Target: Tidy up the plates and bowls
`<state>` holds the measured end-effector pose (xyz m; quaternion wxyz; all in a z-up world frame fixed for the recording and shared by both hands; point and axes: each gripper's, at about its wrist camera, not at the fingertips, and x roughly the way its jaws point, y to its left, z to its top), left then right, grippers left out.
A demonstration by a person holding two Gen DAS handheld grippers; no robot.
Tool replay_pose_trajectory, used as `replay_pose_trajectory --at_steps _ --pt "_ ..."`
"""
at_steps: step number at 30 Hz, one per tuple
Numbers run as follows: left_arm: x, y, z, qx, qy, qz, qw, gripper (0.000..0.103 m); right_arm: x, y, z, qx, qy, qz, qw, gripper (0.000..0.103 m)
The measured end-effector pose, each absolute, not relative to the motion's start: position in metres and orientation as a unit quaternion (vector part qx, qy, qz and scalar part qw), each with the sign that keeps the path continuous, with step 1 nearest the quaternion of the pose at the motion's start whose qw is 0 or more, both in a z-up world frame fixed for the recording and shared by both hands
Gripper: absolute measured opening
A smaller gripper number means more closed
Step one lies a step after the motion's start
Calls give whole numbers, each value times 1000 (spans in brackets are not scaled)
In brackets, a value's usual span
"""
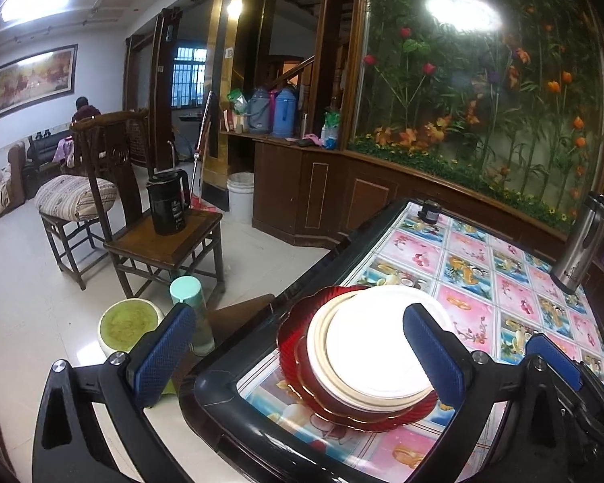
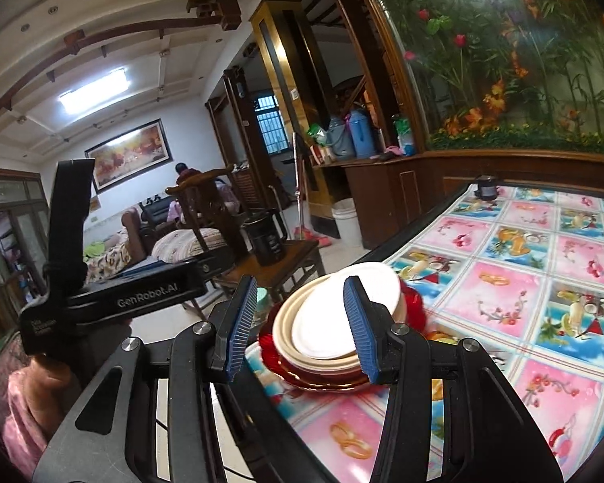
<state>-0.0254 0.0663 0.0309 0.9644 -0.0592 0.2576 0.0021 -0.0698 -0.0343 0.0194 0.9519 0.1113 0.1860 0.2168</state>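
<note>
So I'm over a fruit-print table (image 1: 483,265) near a wooden chair (image 1: 161,237); stacked plates (image 1: 366,346) at its corner, left gripper (image 1: 302,358) wide apart, right gripper (image 2: 300,326) part-open, both empty.

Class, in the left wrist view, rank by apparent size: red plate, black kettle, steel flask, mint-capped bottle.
1. red plate
2. black kettle
3. steel flask and mint-capped bottle look alike; the bottle is partly hidden.

A black kettle (image 1: 168,202) stands on the seat of a wooden chair (image 1: 169,241) — beside it on the floor, a green-lined basin (image 1: 129,320) and a mint-capped bottle (image 1: 190,306); behind the chair, a white bucket (image 1: 240,197) — and a cushioned chair (image 1: 74,201) to its left.
</note>
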Motion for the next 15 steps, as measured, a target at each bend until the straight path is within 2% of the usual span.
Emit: replay_pose_trajectory --at_steps 12,15 --pt "-20 81 27 -84 269 48 958 103 -47 -27 15 129 216 216 944 45" --pt "-21 78 28 -64 258 70 961 103 -41 -32 13 145 221 211 941 45"
